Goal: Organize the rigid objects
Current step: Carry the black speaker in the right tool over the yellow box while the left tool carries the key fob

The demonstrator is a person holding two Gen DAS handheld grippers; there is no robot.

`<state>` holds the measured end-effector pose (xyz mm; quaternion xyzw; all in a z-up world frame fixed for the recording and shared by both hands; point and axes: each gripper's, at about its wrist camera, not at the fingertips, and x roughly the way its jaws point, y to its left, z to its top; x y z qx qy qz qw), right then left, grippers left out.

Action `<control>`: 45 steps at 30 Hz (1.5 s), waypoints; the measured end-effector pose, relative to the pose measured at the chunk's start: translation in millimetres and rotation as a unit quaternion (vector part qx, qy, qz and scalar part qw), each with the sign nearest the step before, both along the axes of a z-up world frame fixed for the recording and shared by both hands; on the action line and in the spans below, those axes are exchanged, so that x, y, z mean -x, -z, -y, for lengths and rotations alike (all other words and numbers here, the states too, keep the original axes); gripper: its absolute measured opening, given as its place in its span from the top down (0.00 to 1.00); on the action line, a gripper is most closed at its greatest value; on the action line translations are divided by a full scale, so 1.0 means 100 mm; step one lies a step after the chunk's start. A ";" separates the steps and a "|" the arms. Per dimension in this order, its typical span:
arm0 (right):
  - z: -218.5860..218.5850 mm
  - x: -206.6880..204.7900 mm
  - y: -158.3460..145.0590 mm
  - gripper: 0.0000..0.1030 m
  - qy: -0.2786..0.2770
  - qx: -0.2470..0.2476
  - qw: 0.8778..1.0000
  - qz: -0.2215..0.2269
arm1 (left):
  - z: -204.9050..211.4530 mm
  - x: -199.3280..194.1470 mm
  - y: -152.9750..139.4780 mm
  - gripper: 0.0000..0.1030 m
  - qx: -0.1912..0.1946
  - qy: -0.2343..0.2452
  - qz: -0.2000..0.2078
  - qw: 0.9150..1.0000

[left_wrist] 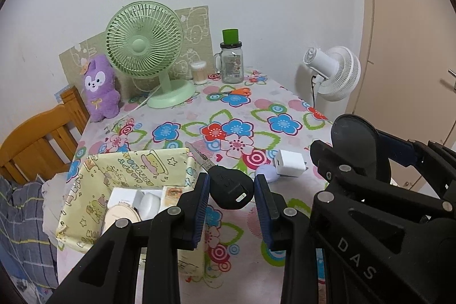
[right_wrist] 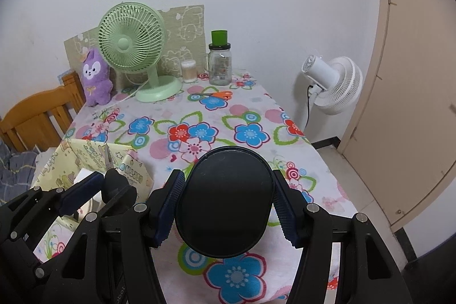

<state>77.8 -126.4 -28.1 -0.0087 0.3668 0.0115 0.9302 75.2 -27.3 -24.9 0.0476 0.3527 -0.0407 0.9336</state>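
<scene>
Right gripper (right_wrist: 225, 207): jaws wide, both pads pressed against the sides of a black oval case (right_wrist: 225, 204), held above the floral tablecloth (right_wrist: 199, 116). Left gripper (left_wrist: 230, 190): jaws partly closed around a black nail clipper (left_wrist: 230, 190) with a metal file sticking out; whether both pads touch it, cannot tell. Clipper sits at the right edge of the yellow box (left_wrist: 136, 164), which holds white and cream items. White charger cube (left_wrist: 289, 163) and lilac pebble-shaped object (left_wrist: 268, 173) lie on the cloth just right of the box. Green fan (left_wrist: 145, 53) and glass jar (left_wrist: 232, 61) stand well behind the box.
</scene>
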 end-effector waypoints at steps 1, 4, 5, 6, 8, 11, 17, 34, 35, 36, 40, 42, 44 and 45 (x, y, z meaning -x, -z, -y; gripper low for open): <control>-0.02 -0.01 0.00 0.38 -0.001 0.000 1.000 0.000 | -0.02 0.00 0.00 0.69 0.000 0.000 0.000 1.000; -0.09 -0.02 -0.02 0.38 -0.002 0.001 1.000 0.001 | -0.08 -0.03 -0.01 0.69 -0.001 -0.003 0.001 1.000; -0.12 -0.03 -0.03 0.38 -0.003 0.001 1.000 0.001 | -0.10 -0.03 -0.01 0.69 -0.001 -0.003 0.001 1.000; -0.14 -0.03 -0.03 0.38 -0.004 0.001 1.000 0.001 | -0.12 -0.04 -0.01 0.69 -0.001 -0.003 0.000 1.000; -0.19 -0.06 -0.02 0.38 -0.005 0.000 1.000 0.000 | -0.17 -0.07 -0.01 0.69 -0.001 -0.004 -0.002 1.000; -0.27 -0.09 -0.02 0.38 -0.006 0.002 1.000 -0.001 | -0.23 -0.09 0.00 0.69 0.000 -0.004 -0.002 1.000; -0.41 -0.15 0.01 0.38 -0.007 0.006 1.000 -0.004 | -0.37 -0.15 0.04 0.69 0.003 -0.005 -0.007 1.000; -0.85 -0.40 0.16 0.38 -0.040 0.004 0.999 -0.022 | -0.77 -0.34 0.18 0.69 0.010 -0.034 -0.024 0.999; -0.87 -0.41 0.17 0.38 -0.041 0.004 0.999 -0.022 | -0.79 -0.35 0.19 0.69 0.009 -0.035 -0.025 0.999; -0.89 -0.42 0.18 0.38 -0.043 0.003 0.999 -0.023 | -0.82 -0.36 0.20 0.69 0.009 -0.036 -0.026 0.999; -0.99 -0.45 0.21 0.38 -0.049 0.003 0.998 -0.025 | -0.91 -0.37 0.24 0.69 0.009 -0.041 -0.030 0.999; -1.06 -0.46 0.22 0.38 -0.055 0.004 0.998 -0.026 | -0.96 -0.38 0.25 0.69 0.010 -0.044 -0.032 0.998; -1.12 -0.46 0.24 0.38 -0.060 0.005 0.998 -0.026 | -1.02 -0.39 0.27 0.69 0.010 -0.048 -0.034 0.998; -1.15 -0.47 0.25 0.38 -0.064 0.006 0.998 -0.028 | -1.05 -0.39 0.29 0.69 0.011 -0.051 -0.036 0.998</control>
